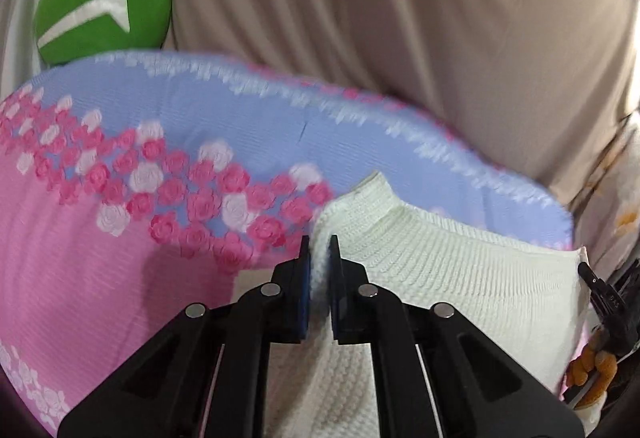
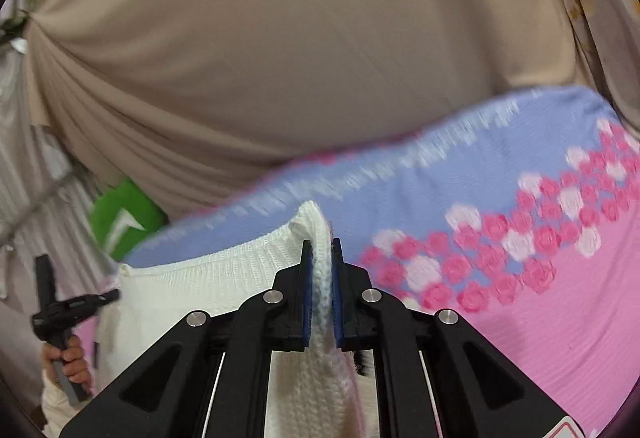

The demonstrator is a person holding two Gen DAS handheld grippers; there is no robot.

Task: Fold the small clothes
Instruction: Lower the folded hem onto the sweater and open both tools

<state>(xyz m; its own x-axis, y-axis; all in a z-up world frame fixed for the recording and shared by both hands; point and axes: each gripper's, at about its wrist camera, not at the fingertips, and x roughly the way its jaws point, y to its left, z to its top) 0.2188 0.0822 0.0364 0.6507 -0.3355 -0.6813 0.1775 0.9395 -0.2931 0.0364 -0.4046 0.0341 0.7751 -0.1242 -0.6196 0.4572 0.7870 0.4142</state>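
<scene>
Nearest the left wrist camera, the left gripper [image 1: 319, 250] is clamped on a bunched edge of the cream-white ribbed knit garment [image 1: 440, 278], its blue-padded jaws nearly together with a ridge of knit between them. In the right wrist view the right gripper [image 2: 320, 254] pinches another edge of the same garment [image 2: 200, 286] in the same way, a thick fold of knit standing up between its pads. The garment hangs stretched between the two grips, lifted above the bed, with its ribbed hem running across the span.

The step in hand looks like carrying one edge over to make a fold. To do it well, I judge both grippers should travel level and together, keeping the held edge taut so the knit does not sag or twist, then lower it so the edges meet squarely before either lets go. The stretchy knit may slip or bunch if pulled unevenly.

Below and beyond lies the bed's pink and lavender sheet [image 1: 100, 278] with bands of pink and white roses. Farther off, at the far left, a green cushion with a white arrow mark [image 1: 104, 2] leans by the draped beige curtain [image 1: 400, 18] that fills the background.
</scene>
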